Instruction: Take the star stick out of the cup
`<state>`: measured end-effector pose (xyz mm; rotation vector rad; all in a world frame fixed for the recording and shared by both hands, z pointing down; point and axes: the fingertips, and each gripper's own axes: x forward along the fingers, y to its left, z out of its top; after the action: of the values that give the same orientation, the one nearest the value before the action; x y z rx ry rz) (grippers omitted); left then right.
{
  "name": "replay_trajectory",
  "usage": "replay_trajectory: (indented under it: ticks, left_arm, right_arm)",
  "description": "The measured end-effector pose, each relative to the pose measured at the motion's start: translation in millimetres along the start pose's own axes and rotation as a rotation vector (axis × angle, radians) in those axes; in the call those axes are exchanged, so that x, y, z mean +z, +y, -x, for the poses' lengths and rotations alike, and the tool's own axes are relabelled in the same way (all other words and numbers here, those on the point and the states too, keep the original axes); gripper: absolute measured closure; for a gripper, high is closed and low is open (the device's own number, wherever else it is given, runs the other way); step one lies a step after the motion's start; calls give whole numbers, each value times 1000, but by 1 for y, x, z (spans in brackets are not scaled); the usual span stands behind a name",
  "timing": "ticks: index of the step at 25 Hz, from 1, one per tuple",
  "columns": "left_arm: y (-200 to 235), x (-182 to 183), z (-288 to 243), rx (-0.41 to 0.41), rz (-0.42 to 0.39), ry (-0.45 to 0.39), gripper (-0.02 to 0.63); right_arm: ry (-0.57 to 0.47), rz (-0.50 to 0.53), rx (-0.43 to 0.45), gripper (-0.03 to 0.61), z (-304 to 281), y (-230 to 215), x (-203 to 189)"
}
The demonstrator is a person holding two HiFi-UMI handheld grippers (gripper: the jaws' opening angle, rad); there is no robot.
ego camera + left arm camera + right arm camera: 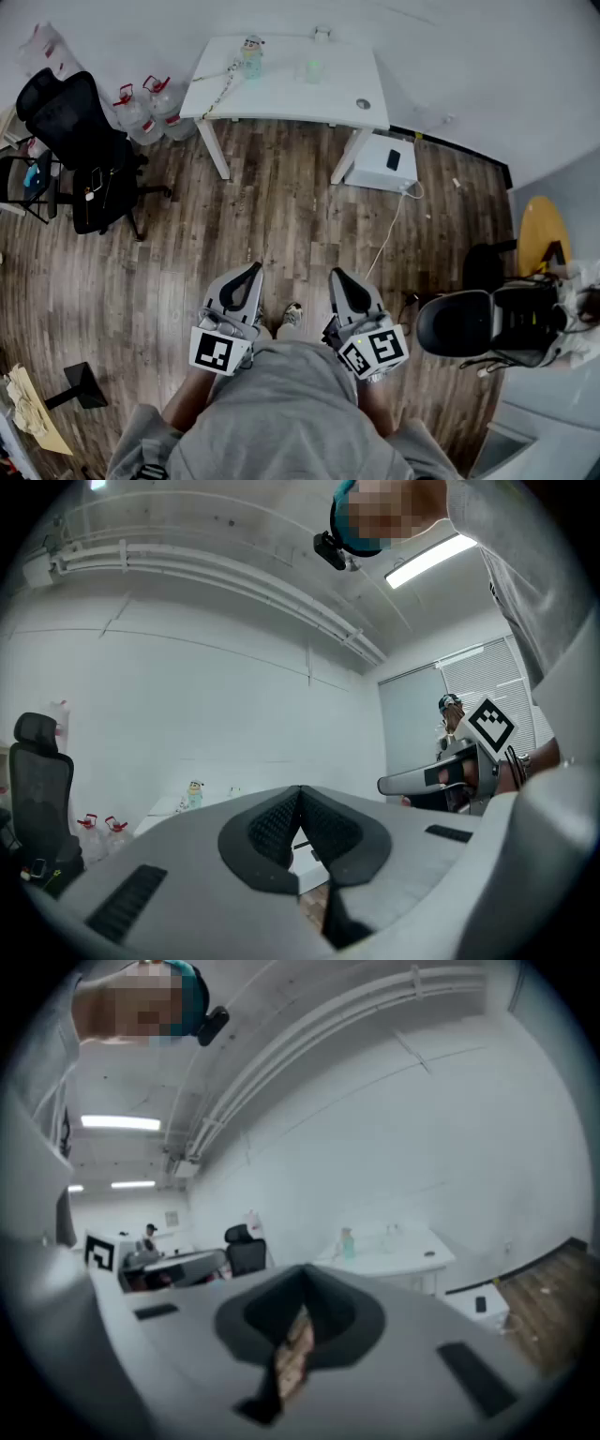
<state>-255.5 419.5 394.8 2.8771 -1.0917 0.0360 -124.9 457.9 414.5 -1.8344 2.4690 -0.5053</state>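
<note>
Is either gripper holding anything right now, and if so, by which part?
Nothing is held. The left gripper and the right gripper are both shut and empty, well short of the white table.

Left gripper and right gripper showing light grey shells with black jaw pads, each carrying a black-and-white square-marker cube; floor running in brown wood planks; far table showing white, small pale green item sitting on it; far-left office chair showing black; clear jugs wearing red caps; person's shirt showing grey; right round top showing yellow
</note>
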Motion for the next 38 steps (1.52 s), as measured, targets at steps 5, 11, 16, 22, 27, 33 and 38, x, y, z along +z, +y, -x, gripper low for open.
replay_trajectory:
  ticks: [5,11,16,22,27,33,38]
  left_arm:
    - [1,4,-11,19,15,-5,583]
    - [-10,-1,-22,23,14,-9,583]
    - [-25,-1,-33,19,11,-24,583]
    - [-33,-4,-45,21,3,-27,583]
    - [-45,-2,-57,5,9,-46,583]
    - [-44,1,-71,-6,6,-55,584]
    - [-30,-1,-93,-16,8,-59,584]
  right_arm:
    - [5,-1,15,543,-5,-10,4]
    - [10,19,44,543,-6,-18,4]
    - [4,17,47,543,3,-32,2]
    - [-14,-8,36,543,8,-51,6]
    - [-16,-25,24,543,19,-65,6]
    - [-24,-16,8,543,13,-77,10]
    - [-24,-2,-5,543,-6,-86,16]
